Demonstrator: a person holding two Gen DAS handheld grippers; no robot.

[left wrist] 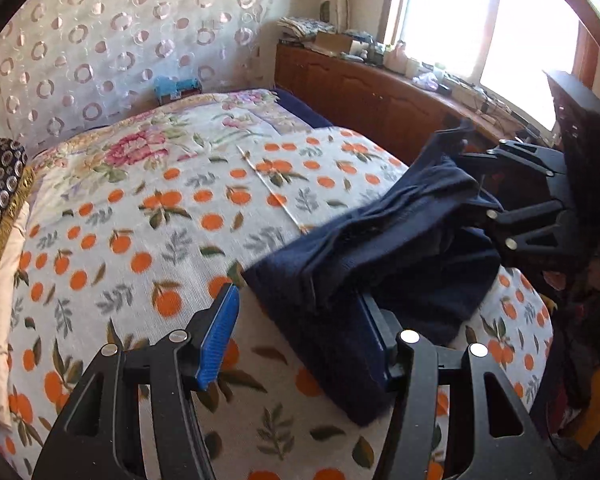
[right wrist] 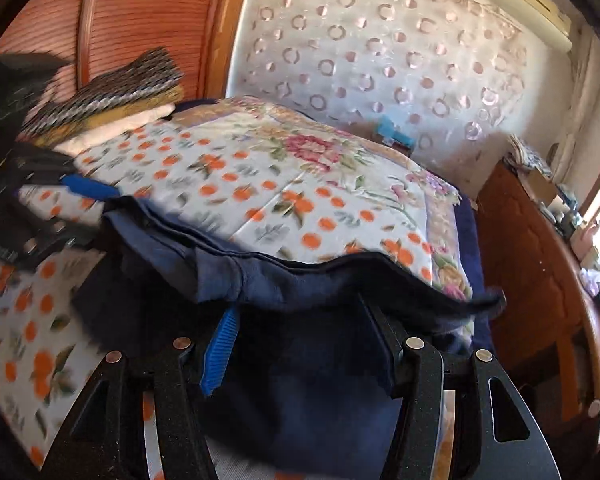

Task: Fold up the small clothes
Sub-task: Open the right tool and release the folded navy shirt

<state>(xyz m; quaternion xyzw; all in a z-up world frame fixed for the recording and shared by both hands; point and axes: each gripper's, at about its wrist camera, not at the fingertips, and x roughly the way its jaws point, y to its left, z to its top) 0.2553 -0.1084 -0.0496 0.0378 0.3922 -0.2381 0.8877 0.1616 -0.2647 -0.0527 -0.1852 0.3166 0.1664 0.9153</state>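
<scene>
1. No readable text, label, brand, number or sign in either wrist view.
2. Bedspread point(left wrist: 172, 216) on the bed: printed oranges, leaves and flowers only, no lettering.
3. Curtain point(right wrist: 380, 52) behind the bed: ring pattern only.
4. Clutter along the cabinet top point(left wrist: 384, 64) under the window: too small and blurred to read.

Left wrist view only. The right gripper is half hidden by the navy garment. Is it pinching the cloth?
Observer: No. The right wrist view shows the right gripper with its fingers wide apart. The navy garment just drapes across them.
Operator: What's behind the folded stack?
Observer: A reddish wooden wardrobe door.
Operator: Anything above the curtain?
Observer: A cream wall air conditioner.
</scene>
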